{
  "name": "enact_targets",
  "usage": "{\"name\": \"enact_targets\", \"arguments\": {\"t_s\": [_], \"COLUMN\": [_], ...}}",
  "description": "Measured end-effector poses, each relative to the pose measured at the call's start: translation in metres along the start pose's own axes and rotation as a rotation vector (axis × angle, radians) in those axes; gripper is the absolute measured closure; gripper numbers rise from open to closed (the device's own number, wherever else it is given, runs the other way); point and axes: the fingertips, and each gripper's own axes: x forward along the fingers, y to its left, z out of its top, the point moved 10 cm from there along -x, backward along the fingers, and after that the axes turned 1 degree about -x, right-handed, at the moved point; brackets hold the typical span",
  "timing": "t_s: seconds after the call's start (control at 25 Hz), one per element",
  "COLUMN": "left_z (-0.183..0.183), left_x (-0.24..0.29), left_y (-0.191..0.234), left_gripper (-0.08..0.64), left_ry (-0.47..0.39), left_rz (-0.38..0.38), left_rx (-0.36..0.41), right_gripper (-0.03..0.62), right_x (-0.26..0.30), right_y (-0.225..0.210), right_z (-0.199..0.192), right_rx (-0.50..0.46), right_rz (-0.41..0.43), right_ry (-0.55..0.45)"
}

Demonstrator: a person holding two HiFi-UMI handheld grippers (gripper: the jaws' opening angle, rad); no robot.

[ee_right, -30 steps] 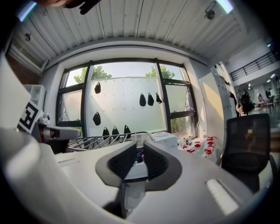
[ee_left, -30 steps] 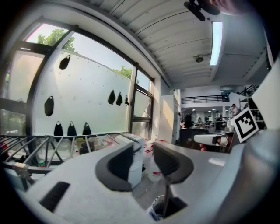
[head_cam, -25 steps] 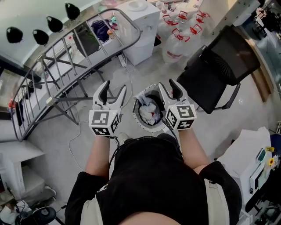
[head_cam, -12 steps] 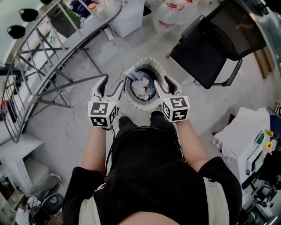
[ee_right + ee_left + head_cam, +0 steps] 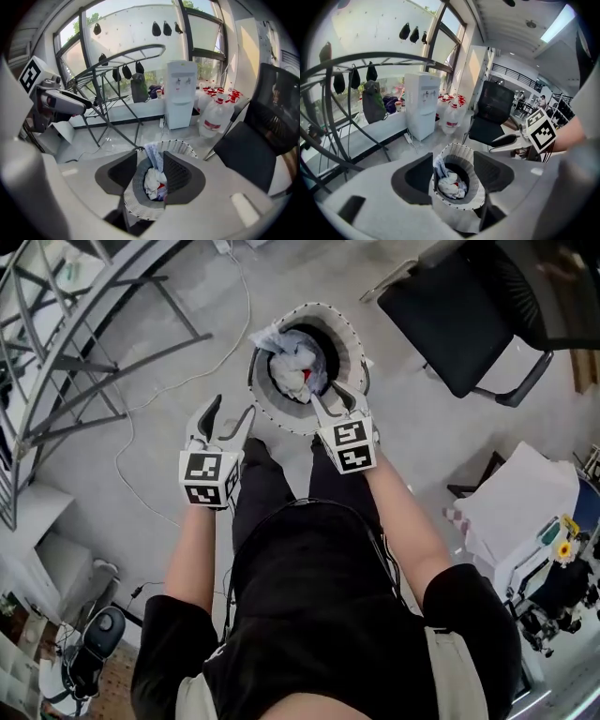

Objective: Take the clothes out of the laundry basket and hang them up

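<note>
A white mesh laundry basket (image 5: 352,341) stands on the grey floor, holding a crumpled heap of white, blue and red clothes (image 5: 292,367). My right gripper (image 5: 339,396) hangs over the basket's near rim. Its jaws have just been closing a little but still stand open with nothing between them. My left gripper (image 5: 229,414) is open and empty, to the left of the basket above the floor. Each gripper view looks down past its own open jaws at the basket (image 5: 477,187) (image 5: 132,206) and the clothes (image 5: 449,185) (image 5: 152,182).
A grey metal drying rack (image 5: 75,362) fills the upper left, with a white cable (image 5: 178,381) on the floor beside it. A black chair (image 5: 478,306) stands to the upper right of the basket. A white water dispenser (image 5: 180,93) and water bottles (image 5: 215,117) stand behind.
Both grippers have come down toward the basket. The right one has gone from beside the basket to over its near rim. The left one has sunk to the basket's left.
</note>
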Motion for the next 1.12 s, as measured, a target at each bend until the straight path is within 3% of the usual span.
{"name": "enact_targets", "arguments": {"t_s": [0.28,0.48,0.84,1.12], "left_z": [-0.066,-0.113,-0.177,-0.217], "left_x": [0.065,0.098,0.132,0.148], "left_y": [0.026,0.043,0.059,0.055], "left_gripper": [0.291,0.291,0.291,0.291], "left_ry": [0.047,0.064,0.093,0.114], "left_rz": [0.037,0.055,0.069,0.067], "left_rx": [-0.076,-0.158,-0.225,-0.285], "right_gripper": [0.416,0.416,0.416,0.414], "right_x": [0.107,0.173,0.278,0.339], "right_y": [-0.016,-0.025,-0.029,-0.049], "right_z": [-0.055,-0.093,-0.155,-0.204], "right_rx": [-0.203,-0.402,-0.811,-0.986], "right_rz": [0.068,0.116,0.198,0.157], "right_ry": [0.199,0.322,0.459,0.516]}}
